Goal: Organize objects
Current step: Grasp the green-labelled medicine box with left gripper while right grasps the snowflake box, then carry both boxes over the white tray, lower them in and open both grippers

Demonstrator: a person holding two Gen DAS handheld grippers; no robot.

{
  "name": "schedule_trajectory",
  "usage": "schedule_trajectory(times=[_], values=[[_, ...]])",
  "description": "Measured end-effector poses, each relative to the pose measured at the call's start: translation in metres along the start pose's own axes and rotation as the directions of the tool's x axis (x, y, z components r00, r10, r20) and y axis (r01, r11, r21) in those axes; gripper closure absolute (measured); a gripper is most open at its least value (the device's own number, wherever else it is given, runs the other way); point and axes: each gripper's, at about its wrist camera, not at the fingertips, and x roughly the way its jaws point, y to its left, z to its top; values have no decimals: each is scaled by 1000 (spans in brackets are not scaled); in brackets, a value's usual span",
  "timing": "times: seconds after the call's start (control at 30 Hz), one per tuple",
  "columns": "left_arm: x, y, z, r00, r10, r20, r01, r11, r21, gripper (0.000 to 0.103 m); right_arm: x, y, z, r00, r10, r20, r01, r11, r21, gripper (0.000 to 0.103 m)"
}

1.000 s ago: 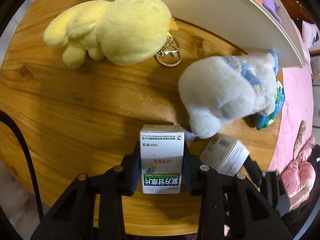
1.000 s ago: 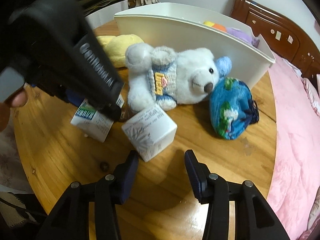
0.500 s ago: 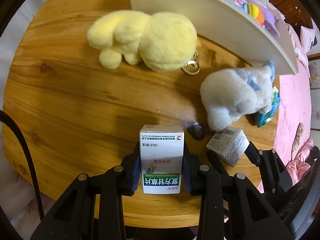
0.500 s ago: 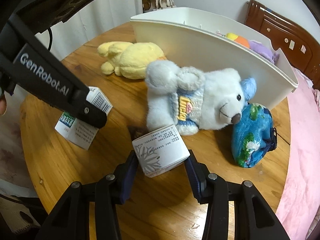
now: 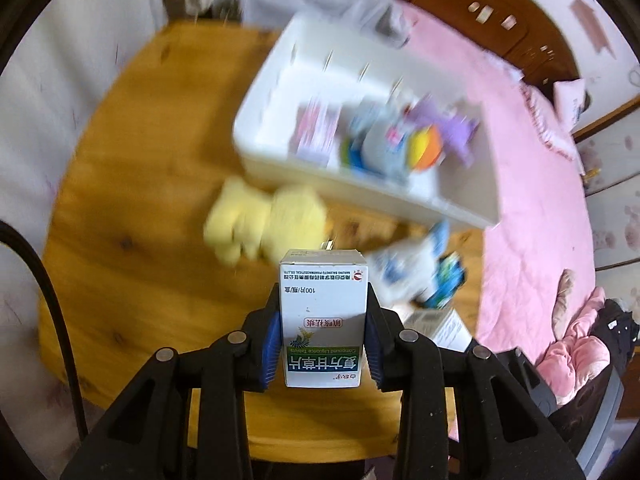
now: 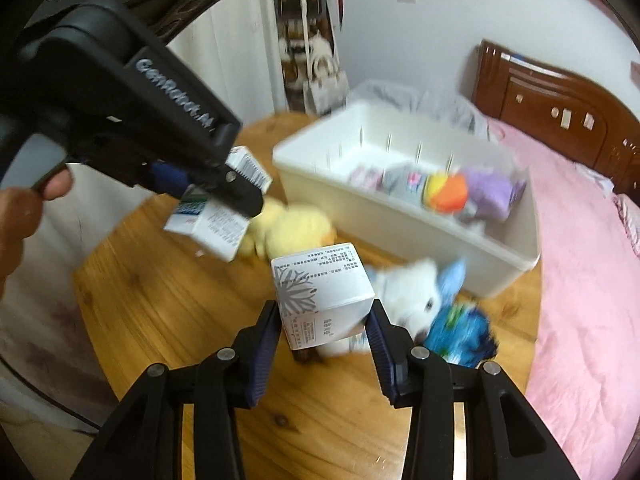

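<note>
**Both boxes up off the table**

Since a second ago both claws have risen from the table, each carrying its box, and the white bin has come into fuller view below them.

The left claw [image 5: 323, 338] grips a green-and-white medicine box [image 5: 323, 316] between its blue pads, printed face toward the camera and upside down. From the right wrist view that same box [image 6: 218, 216] hangs in the air above the wooden table [image 6: 168, 320], left of the bin.

The right claw [image 6: 325, 340] is closed on a white box with a snowflake print [image 6: 322, 300], tilted, one corner pointing up.

On the table lie a yellow plush toy [image 5: 264, 220], a white teddy bear [image 6: 416, 292] and a blue pouch [image 6: 460, 332], the pouch touching the bear. The white bin [image 6: 404, 216] stands behind them, holding a purple toy [image 6: 490, 194], an orange-and-yellow ball [image 6: 446, 192] and some blurred packets. A pink bedspread [image 6: 584, 300] borders the table on the right.
</note>
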Motion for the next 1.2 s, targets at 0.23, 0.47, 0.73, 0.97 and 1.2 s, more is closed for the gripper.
schedule_trajectory(times=[0.23,0.47,0.73,0.97,1.2], values=[[-52,-55,81,989,-22,145,9,996,92,65,-32,-9,58,990,-12,140,4,998,57,59],[-89,-71,130,970,-22,240,-16,987,157,65,-48,-23,106,970,-64,235,37,993,116,59],[-103,-86,171,958,-9,287,-64,967,245,65,-43,-42,153,957,-157,245,97,966,238,59],[-82,-94,203,961,6,277,-90,952,291,65,-21,-69,174,961,-213,177,131,913,387,59],[-53,-103,228,962,43,269,-135,933,333,65,9,-79,176,938,-334,95,218,780,587,59]])
